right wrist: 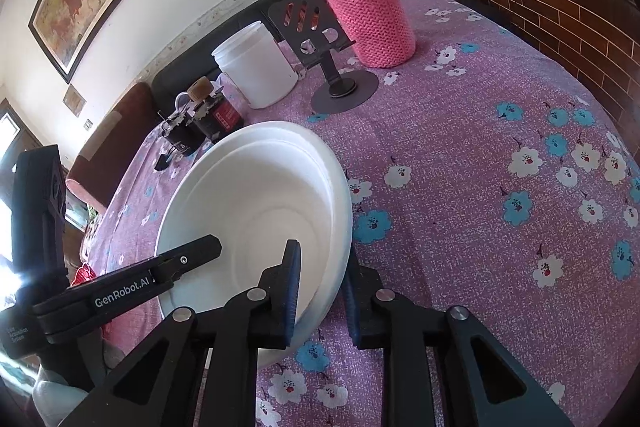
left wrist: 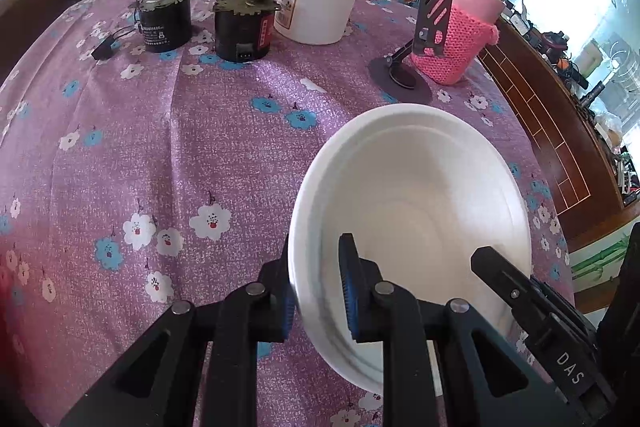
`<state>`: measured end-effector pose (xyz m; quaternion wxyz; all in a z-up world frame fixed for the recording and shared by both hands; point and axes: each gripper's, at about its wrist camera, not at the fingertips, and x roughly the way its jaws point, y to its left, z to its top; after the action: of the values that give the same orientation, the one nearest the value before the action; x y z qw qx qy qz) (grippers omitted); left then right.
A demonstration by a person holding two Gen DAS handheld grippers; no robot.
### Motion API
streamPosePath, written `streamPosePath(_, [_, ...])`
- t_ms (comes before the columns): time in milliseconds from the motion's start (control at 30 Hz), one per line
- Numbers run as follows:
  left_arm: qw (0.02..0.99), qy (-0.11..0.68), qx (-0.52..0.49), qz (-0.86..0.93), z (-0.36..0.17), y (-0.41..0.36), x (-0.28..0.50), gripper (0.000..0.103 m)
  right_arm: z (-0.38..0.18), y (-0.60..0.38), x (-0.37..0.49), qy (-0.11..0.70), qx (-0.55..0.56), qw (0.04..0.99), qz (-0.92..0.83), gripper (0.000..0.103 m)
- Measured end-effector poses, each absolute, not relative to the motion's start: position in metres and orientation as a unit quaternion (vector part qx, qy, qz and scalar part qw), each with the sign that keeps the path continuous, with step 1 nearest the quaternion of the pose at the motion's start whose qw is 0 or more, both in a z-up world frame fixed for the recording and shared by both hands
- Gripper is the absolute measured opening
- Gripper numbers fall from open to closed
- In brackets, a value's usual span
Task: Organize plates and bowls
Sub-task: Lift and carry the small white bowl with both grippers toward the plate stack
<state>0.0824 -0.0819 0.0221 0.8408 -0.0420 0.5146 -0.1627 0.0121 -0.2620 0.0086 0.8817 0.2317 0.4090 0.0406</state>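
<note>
Each tool (left wrist: 316,287) (right wrist: 320,291) clamps opposite rims of our stacked white bowls (left wrist: 420,195); next we lift them level together off the table (left wrist: 160,147)

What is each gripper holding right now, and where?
Both clamp the white bowl stack by its rim: left gripper on its left edge, right gripper on the opposite edge.
</note>
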Motion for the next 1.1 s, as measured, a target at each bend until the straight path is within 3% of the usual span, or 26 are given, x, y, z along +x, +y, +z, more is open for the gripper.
streamPosePath(1100, [0.889, 0.433, -0.046, -0.140, 0.070, -0.001, -0.034, 0.019, 0.049, -0.178, -0.067, 0.409, 0.177, 0.890, 0.096, 0.020])
